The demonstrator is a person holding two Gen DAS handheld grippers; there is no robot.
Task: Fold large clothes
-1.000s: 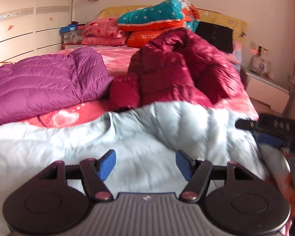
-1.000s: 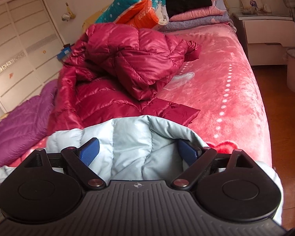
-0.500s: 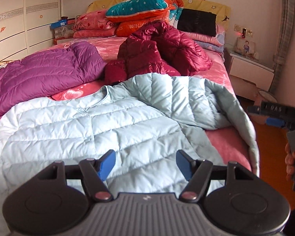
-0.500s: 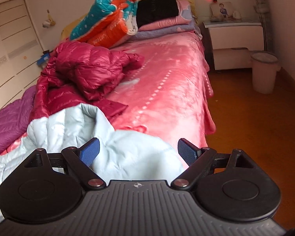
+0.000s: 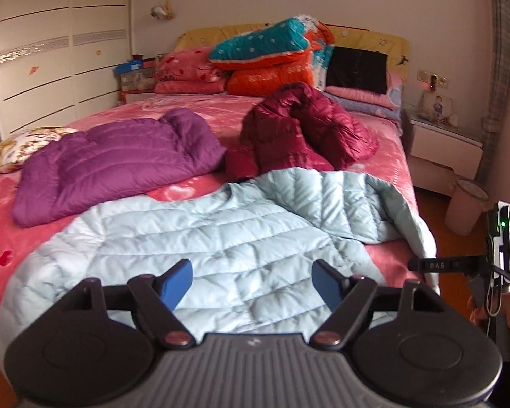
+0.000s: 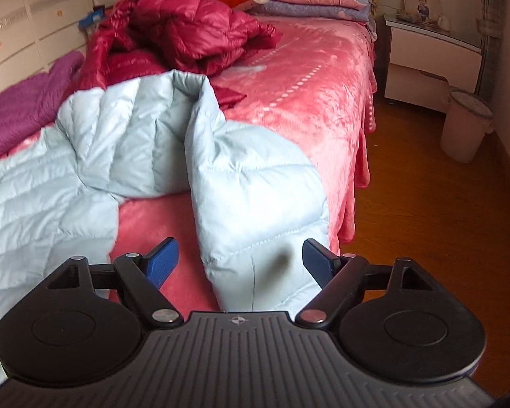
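A light blue down jacket point(image 5: 221, 234) lies spread flat on the pink bed point(image 5: 193, 183), with its far right part bunched up. My left gripper point(image 5: 251, 272) hovers over the jacket's near part. Its jaws are opening and nothing sits between the blue pads. In the right wrist view the jacket's sleeve point(image 6: 255, 197) runs toward me along the bed's right edge. My right gripper point(image 6: 239, 255) straddles the sleeve end with its jaws closing. The left pad stands clear of the cloth and the right pad is at the sleeve's edge, so the sleeve is not pinched.
A purple down jacket point(image 5: 119, 159) and a crumpled dark red one point(image 5: 299, 132) lie farther up the bed. Pillows and folded quilts point(image 5: 272, 47) are stacked at the headboard. A nightstand point(image 6: 428, 57), a waste bin point(image 6: 465, 125) and wooden floor point(image 6: 425, 221) are to the right. A wardrobe point(image 5: 61, 51) stands left.
The left gripper has pulled back and risen, showing the whole blue jacket, and its jaws are wider. The right gripper has swung from the jacket's bunched edge to the sleeve end, jaws slightly narrower.
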